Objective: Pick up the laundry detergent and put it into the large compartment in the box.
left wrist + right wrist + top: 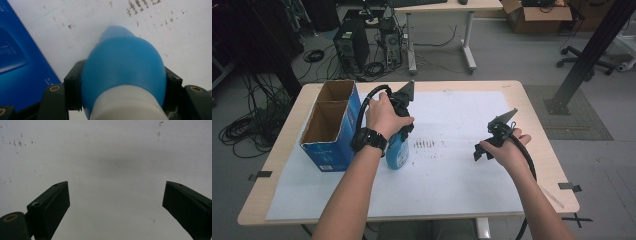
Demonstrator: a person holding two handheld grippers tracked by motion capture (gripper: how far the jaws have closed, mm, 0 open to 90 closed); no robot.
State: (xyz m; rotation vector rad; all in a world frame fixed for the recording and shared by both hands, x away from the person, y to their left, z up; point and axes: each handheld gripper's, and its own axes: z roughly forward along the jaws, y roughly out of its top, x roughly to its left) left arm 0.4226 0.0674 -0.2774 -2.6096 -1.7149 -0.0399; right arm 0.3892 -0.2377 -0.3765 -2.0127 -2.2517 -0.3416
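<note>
Blue bottle (123, 67) between left jaws

The blue, egg-shaped plastic bottle (122, 70) looks smooth and faintly glossy, its white plastic collar (128, 103) duller, and the matt black hard-plastic jaws of the left gripper (122, 92) carry small brass-coloured metal screws. At the left, the open blue cardboard box (329, 125) has a shiny printed outside and a raw, matt brown inside. The white paper sheet (452, 172) over the pale wood-look tabletop (539, 130) is matt and speckled with dark marks, and the right gripper (116, 202) shows the same matt black jaws.
</note>
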